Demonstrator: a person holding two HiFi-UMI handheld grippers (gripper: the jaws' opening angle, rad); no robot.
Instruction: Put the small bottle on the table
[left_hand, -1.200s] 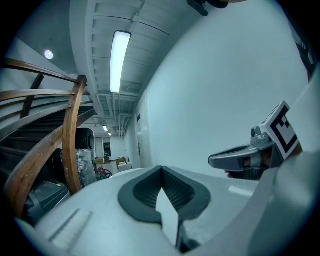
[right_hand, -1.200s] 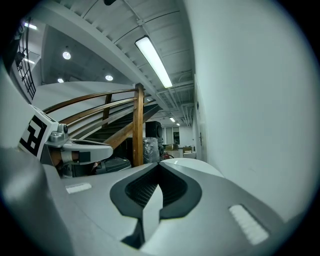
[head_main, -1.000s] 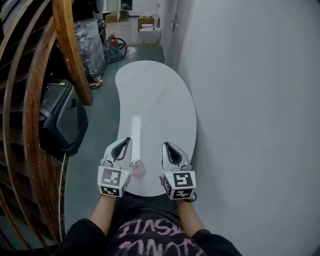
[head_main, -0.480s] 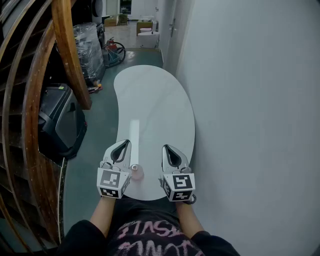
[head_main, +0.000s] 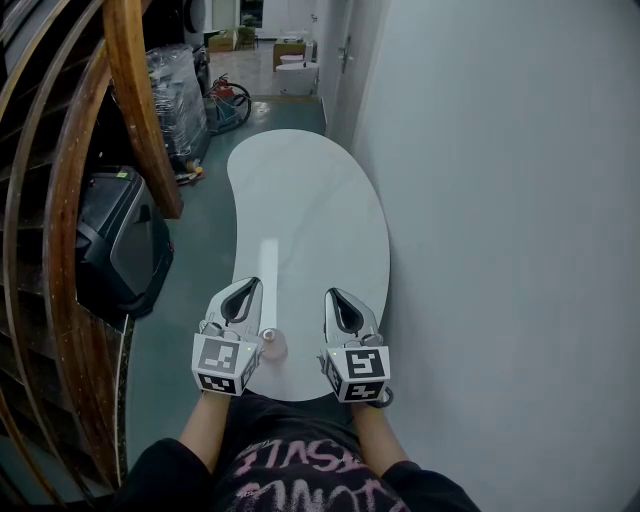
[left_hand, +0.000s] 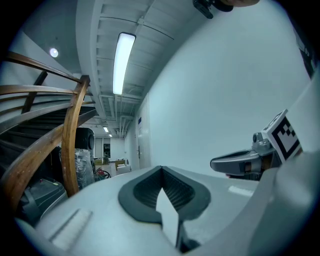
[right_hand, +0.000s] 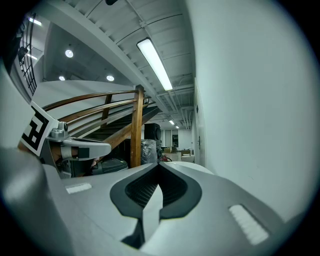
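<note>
A small clear bottle (head_main: 273, 345) with a pinkish body stands upright on the near end of the white kidney-shaped table (head_main: 310, 210), just right of my left gripper's marker cube. My left gripper (head_main: 251, 284) hovers over the table's near left edge, jaws closed tip to tip with nothing between them. My right gripper (head_main: 333, 294) hovers a little to the right of the bottle, also shut and empty. In the left gripper view the left gripper (left_hand: 161, 168) points down the table. The right gripper (right_hand: 159, 163) does the same in its own view. Neither gripper view shows the bottle.
A white wall (head_main: 500, 200) runs along the table's right side. A curved wooden stair rail (head_main: 135, 100) and a black case (head_main: 120, 240) on the floor stand to the left. Wrapped goods (head_main: 180, 90) and a red object lie beyond the table's far end.
The head view has shifted slightly, so the table sits a little lower in the picture. Both grippers and the bottle stay where they were relative to each other.
</note>
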